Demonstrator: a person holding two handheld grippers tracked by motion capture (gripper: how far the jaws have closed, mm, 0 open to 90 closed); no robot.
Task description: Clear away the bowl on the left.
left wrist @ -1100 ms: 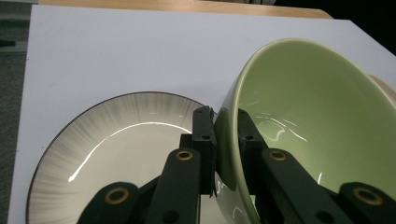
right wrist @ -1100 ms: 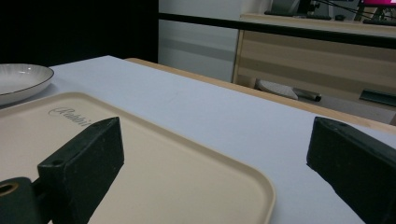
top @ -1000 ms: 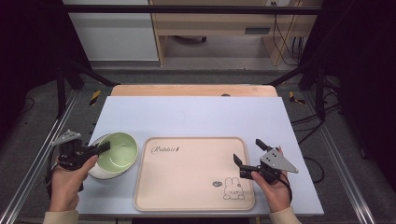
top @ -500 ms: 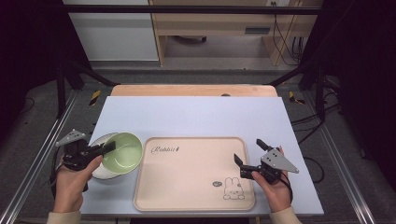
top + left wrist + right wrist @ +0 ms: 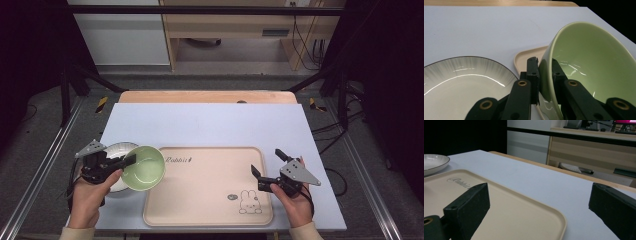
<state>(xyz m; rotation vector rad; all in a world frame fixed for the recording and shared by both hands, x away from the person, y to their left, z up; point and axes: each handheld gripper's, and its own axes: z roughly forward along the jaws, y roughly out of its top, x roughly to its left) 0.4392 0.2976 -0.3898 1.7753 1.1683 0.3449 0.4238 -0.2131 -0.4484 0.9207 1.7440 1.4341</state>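
Note:
My left gripper is shut on the rim of a pale green bowl, one jaw inside and one outside. In the left gripper view the green bowl hangs tilted, its opening turned to the side, with the left gripper pinching its wall. The bowl overlaps the left edge of the beige rabbit tray. A white plate with a dark rim lies under and left of the bowl. My right gripper stands open at the tray's right edge with nothing between its jaws.
The tray and plate rest on a light blue-grey mat over a wooden tabletop. The mat's far half is bare. Black frame posts stand at both sides beyond the table.
The left gripper has lifted the green bowl off the white plate and carried it right, tilted, over the tray's left edge. The right gripper has stayed still and open.

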